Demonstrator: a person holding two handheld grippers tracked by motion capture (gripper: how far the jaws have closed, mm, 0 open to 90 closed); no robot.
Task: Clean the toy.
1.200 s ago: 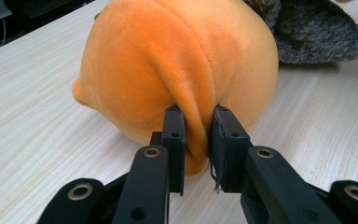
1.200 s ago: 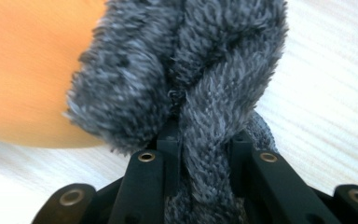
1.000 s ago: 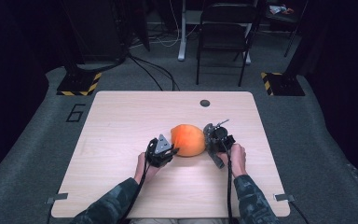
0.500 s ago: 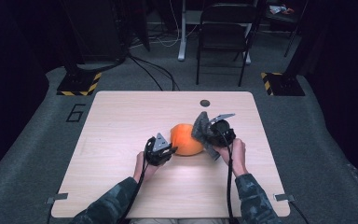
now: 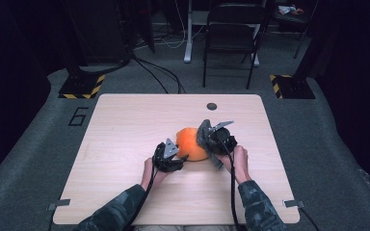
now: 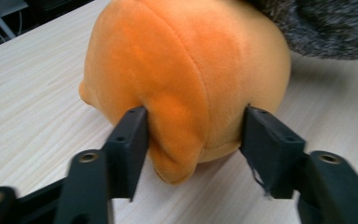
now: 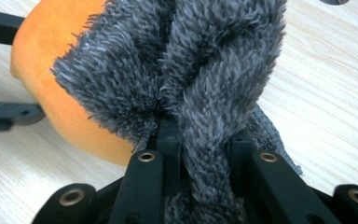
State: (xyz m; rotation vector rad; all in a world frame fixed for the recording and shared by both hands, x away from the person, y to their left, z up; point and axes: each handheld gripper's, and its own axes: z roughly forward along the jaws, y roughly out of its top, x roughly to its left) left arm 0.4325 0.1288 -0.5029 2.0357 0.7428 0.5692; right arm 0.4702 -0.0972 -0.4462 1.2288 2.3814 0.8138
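Resting mid-desk, the orange plush toy (image 5: pixel 191 143) sits between both tongs.

The left tongs (image 6: pixel 193 140) — jaws just been opening — straddle its orange end, pads off the fabric; the right tongs (image 7: pixel 198 144) stay clenched on the grey furry part (image 7: pixel 200 70), lifted slightly. Both forearms reach in over the desk (image 5: pixel 125 120), hands low behind the toy.

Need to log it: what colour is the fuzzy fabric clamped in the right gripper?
Dark grey fuzzy fabric, clearest in the right gripper view.

Left tongs (image 5: pixel 177 155) low, jaws just opened, right tongs (image 5: pixel 206 139) clamped shut, forearms nearly parallel
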